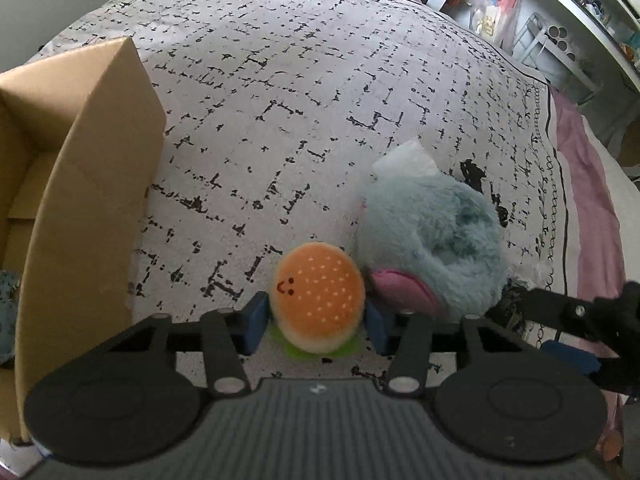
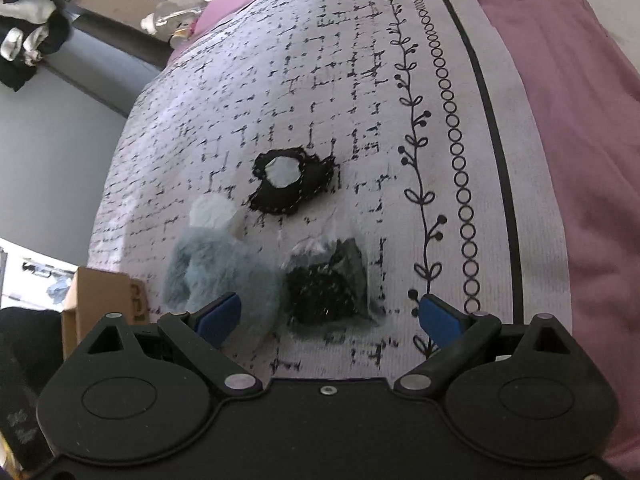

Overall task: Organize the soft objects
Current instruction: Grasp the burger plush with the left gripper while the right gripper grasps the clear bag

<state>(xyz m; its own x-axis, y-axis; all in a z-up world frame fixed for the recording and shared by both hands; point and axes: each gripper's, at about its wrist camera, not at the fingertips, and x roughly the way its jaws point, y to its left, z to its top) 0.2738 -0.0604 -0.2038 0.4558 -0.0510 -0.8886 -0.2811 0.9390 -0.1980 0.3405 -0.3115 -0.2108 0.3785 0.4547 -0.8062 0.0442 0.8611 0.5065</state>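
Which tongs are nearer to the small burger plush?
Left. The left tongs have their blue pads on both sides of the burger plush. The right tongs stand open over a dark bagged item, beyond the blue plush.

patterned bedspread [image 1: 304, 92] | pink sheet [image 2: 580, 100] | cluttered white shelves [image 1: 560, 32]

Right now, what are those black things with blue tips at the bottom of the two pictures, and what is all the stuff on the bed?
They are grabbing tools a person holds, one per hand, each with a camera looking along its fingers. In the left one's picture, the left gripper has a toy burger between its blue fingers, pressing its sides. Beside it lies a fluffy blue plush, with a cardboard box at the left. The right gripper is open and empty, above a dark bagged bundle; a black fabric piece lies further off. Everything rests on a patterned blanket.
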